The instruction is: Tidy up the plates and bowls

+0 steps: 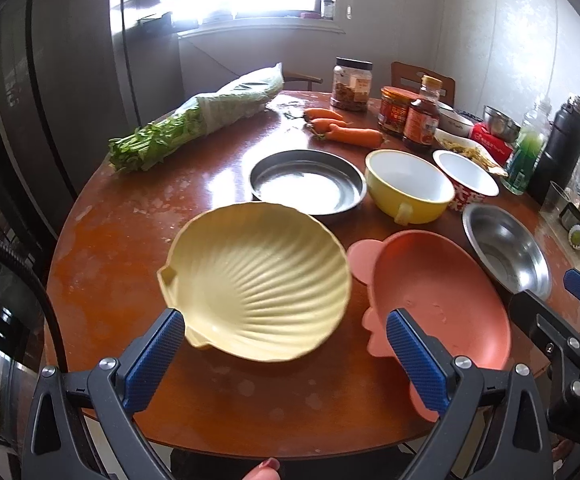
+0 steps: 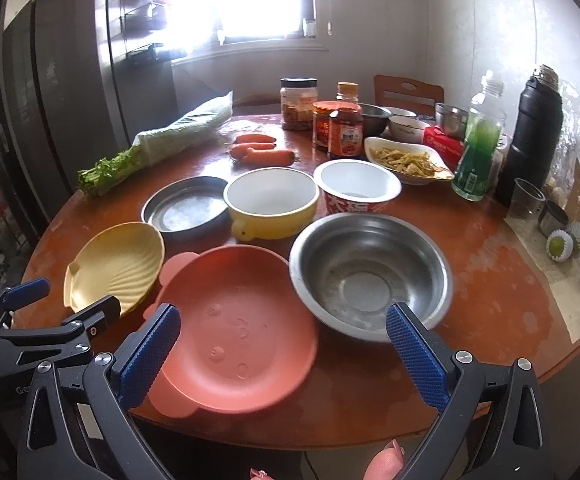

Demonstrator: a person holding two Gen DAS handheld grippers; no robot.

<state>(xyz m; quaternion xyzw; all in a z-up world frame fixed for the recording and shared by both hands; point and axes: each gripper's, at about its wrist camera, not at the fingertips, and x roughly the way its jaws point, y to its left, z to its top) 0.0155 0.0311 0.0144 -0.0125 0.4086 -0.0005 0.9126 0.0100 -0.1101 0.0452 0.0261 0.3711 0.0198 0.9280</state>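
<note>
A pale yellow shell-shaped plate (image 1: pixel 257 284) lies on the round wooden table (image 1: pixel 129 240), just ahead of my open left gripper (image 1: pixel 283 316); its left pad (image 1: pixel 157 352) is at the plate's near rim. Right of it sits a pink plate (image 1: pixel 438 296) with ear-like handles. My right gripper (image 2: pixel 282 312) is open above the near edges of the pink plate (image 2: pixel 233 320) and a steel bowl (image 2: pixel 370 272). Behind stand a flat metal plate (image 2: pixel 185 208), a yellow handled bowl (image 2: pixel 271 204) and a red-and-white bowl (image 2: pixel 356 188).
At the back of the table are bagged greens (image 2: pixel 161 140), carrots (image 2: pixel 265 152), sauce jars (image 2: pixel 342 128), a dish of food (image 2: pixel 406 160), a green bottle (image 2: pixel 478 148) and a black flask (image 2: pixel 534 128). A chair (image 2: pixel 408 92) stands behind, and a dark fridge (image 2: pixel 49 92) on the left.
</note>
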